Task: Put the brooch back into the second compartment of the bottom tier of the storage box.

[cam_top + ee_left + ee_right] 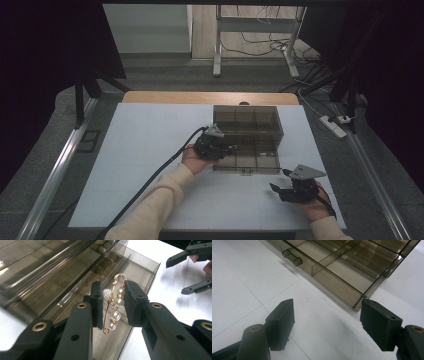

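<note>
White table [150, 150] takes most of the high view, wooden edge at 12 o'clock, dark floor around it. On the table, right of centre, a smoked clear box [247, 125] with dividers inside; its drawer [246, 159] stands pulled out toward 6 o'clock, split into compartments, two small knobs [292, 257] on its front. Left tool [223, 148] sits at the drawer's 9 o'clock edge, held in a hand with a cream sleeve, cable trailing off toward 7 o'clock. Right tool [276, 190] rests low on the table at about 5 o'clock from the box, well apart from it, grey plate on top, jaws pointing toward 9 o'clock. In the right gripper view its jaws stand wide with bare table between them and the drawer's near corner just beyond at 1 o'clock. In the left gripper view the left tool is clamped on a brooch [113, 303]: a gold safety pin strung with pearls, held near upright between the pads, clasp loop at 12 o'clock, coil end at 6 o'clock. The brooch hangs above a drawer compartment, close to the drawer wall; whether it touches anything below I cannot tell. The right tool also appears at 2 o'clock in that view.
</note>
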Action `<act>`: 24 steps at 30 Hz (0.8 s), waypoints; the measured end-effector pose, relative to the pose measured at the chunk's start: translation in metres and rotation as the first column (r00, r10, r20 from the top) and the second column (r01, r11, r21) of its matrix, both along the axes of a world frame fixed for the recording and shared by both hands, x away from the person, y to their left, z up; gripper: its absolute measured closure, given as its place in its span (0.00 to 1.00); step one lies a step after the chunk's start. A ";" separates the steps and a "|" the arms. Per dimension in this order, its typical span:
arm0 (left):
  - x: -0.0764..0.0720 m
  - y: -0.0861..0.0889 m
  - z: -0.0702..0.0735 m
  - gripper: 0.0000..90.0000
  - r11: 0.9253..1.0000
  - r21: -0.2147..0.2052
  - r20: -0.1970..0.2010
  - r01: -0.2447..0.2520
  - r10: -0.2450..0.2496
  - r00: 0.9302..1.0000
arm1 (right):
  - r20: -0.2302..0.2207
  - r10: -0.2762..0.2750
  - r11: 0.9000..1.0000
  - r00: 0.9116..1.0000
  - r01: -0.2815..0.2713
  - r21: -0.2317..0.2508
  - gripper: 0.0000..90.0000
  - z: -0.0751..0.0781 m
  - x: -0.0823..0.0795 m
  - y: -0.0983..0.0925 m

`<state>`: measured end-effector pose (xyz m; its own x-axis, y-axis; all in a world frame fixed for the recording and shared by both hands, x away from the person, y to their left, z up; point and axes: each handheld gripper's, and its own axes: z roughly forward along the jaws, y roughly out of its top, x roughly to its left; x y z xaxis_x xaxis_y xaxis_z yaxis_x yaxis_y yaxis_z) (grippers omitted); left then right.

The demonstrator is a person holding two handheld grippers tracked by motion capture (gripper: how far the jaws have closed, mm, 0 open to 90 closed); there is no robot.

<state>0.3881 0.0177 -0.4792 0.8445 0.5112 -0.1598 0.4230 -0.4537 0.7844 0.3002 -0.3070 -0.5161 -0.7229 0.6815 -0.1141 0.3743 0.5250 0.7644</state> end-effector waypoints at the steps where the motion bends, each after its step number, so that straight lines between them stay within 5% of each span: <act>1: 0.000 -0.002 0.000 0.77 1.000 0.000 0.000 0.004 -0.004 1.000 | -0.001 0.002 1.000 1.000 -0.002 -0.001 0.30 0.000 0.000 0.000; 24: 0.015 -0.039 -0.011 0.76 0.999 0.026 -0.021 0.029 -0.028 0.999 | -0.015 0.008 1.000 1.000 -0.008 -0.007 0.30 -0.002 0.001 0.000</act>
<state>0.4029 -0.0214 -0.4902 0.8554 0.4913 -0.1642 0.4258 -0.4862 0.7631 0.3014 -0.3068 -0.5182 -0.7298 0.6752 -0.1076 0.3817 0.5329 0.7552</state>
